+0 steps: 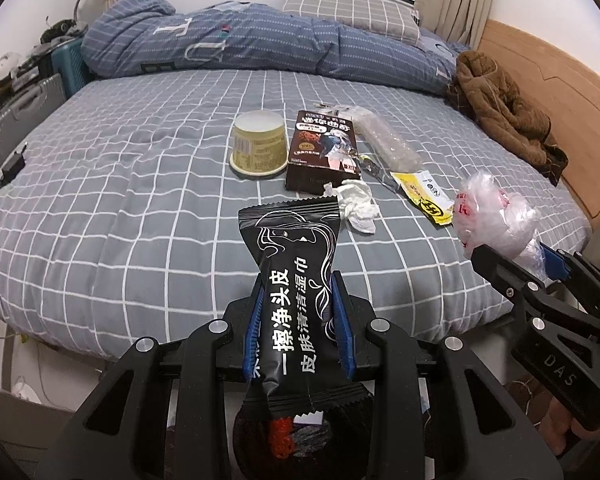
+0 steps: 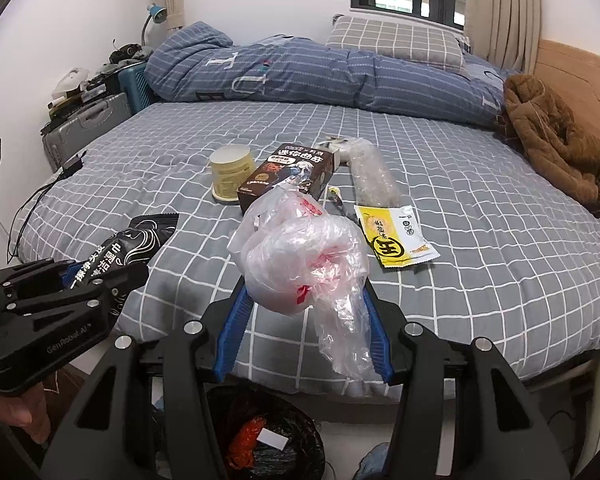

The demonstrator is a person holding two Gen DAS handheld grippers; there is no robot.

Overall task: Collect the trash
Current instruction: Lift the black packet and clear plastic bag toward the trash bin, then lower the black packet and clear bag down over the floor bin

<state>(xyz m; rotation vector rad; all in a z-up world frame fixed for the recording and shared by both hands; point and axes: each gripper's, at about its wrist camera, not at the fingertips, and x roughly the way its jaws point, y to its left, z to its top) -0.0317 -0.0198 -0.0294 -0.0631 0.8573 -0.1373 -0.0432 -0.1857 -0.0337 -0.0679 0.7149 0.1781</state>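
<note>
My left gripper (image 1: 298, 292) is shut on a black wet-wipe packet (image 1: 292, 280), held above a black-lined trash bin (image 1: 300, 444) by the bed's near edge. My right gripper (image 2: 306, 288) is shut on a crumpled clear plastic bag (image 2: 304, 256), also over the bin (image 2: 260, 440). On the bed lie a yellow paper cup (image 1: 258, 146), a dark snack box (image 1: 324, 150), a crumpled white tissue (image 1: 358, 204), a yellow-white wrapper (image 1: 424, 196) and a clear bubble-wrap roll (image 1: 388, 142). The right gripper with the bag also shows in the left wrist view (image 1: 512, 256).
The bed has a grey checked sheet (image 1: 140, 200), a folded blue quilt (image 1: 240, 44) and a pillow (image 1: 348, 8) at the far side. A brown jacket (image 1: 500, 108) lies by the wooden headboard. A charger with cable (image 1: 14, 166) lies at the bed's left edge, beside a suitcase.
</note>
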